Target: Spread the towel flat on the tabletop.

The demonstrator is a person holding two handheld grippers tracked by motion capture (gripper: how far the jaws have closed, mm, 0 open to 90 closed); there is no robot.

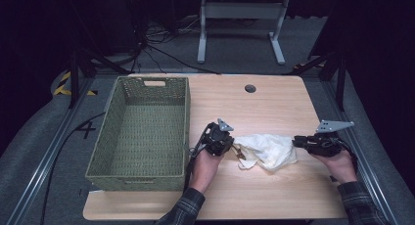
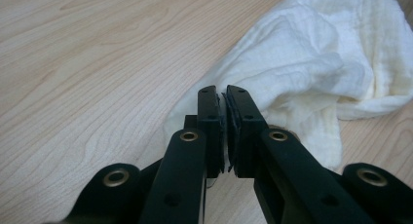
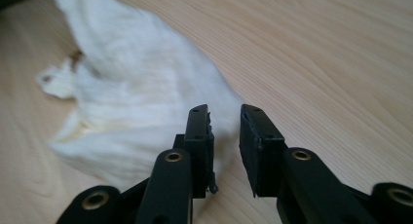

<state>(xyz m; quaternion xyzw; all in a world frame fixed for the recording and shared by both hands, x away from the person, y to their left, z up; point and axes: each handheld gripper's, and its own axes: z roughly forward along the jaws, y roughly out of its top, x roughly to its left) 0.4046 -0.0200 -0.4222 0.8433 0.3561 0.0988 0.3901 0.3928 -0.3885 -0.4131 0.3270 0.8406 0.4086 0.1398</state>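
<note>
A green woven basket (image 1: 139, 132) stands on the wooden table (image 1: 264, 102), well to the far side of the left gripper (image 1: 230, 143) from the cloth. The left gripper, carried in the person's left hand (image 1: 204, 167), lies low over the table with its jaws brought together; in the left gripper view a thin edge of the white cloth (image 2: 302, 73) appears pinched between the tips, though the fold there is too small to make out with certainty. The rest of the cloth spreads ahead of those jaws and off to their right, crumpled in loose folds and resting on the table. Seen from the high view, the cloth lies between the two grippers, touching the left one and just short of the right. The right gripper (image 3: 225, 136), held in the right hand (image 1: 340, 165), has its jaws apart with a clear gap and nothing between them; the cloth's near corner lies under and ahead of its left jaw, while bare table lies ahead of its right jaw.
</note>
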